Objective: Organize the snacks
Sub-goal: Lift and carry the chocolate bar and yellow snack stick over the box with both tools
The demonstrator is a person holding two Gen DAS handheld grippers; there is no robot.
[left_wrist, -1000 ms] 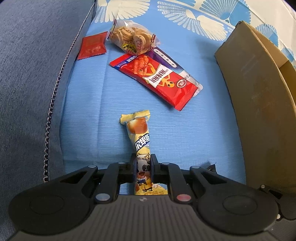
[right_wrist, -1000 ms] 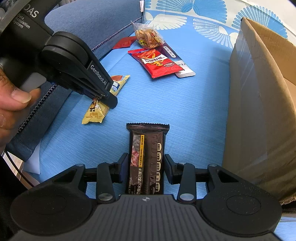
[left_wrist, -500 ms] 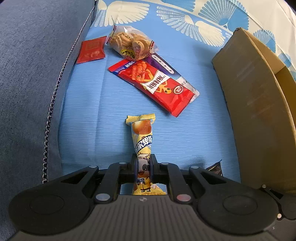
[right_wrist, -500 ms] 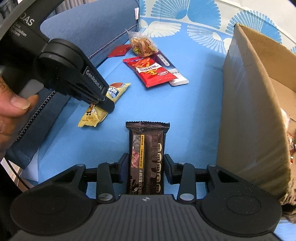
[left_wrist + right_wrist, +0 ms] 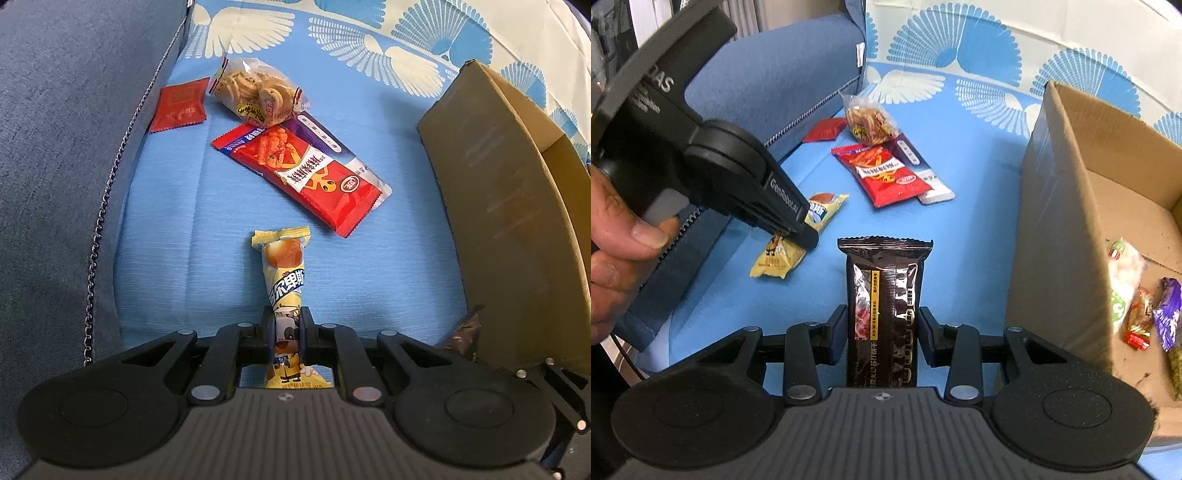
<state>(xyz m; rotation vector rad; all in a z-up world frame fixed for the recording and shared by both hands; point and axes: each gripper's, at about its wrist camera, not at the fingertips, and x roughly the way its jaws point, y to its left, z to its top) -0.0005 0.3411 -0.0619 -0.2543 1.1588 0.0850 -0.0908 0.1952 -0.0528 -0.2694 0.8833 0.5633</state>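
The jaws of the left gripper (image 5: 287,338) are clenched on a slim yellow snack packet (image 5: 284,280), pinching it near its lower end so the wrapper narrows between them. The jaws of the right gripper (image 5: 882,334) grasp a dark brown biscuit bar (image 5: 884,306) by its long edges, the bar running straight ahead from the camera.

In the right wrist view the left gripper slants steeply down from the upper left, and a hand (image 5: 613,254) wraps its handle with the thumb on a grey trigger. The yellow packet seems to lie on the blue sofa cushion (image 5: 177,221) under that tip. The right gripper also tilts downward; the bar is beside the near wall of the cardboard box (image 5: 1060,229), apparently clear of the cushion.

Further back on the cushion lie a red snack bag (image 5: 306,173) over a white and purple packet (image 5: 325,136), a clear bag of cookies (image 5: 255,92) touching them, and a small red sachet (image 5: 179,105) by the denim-blue armrest (image 5: 66,147).

The box interior shows only in the right wrist view, cut off by the frame edge; a few wrapped snacks (image 5: 1134,295) lie inside, their labels too small to read. In the left wrist view a dark wrapper corner (image 5: 467,328) peeks beside the box, mostly hidden. Each gripper's body covers the near end of its own packet.
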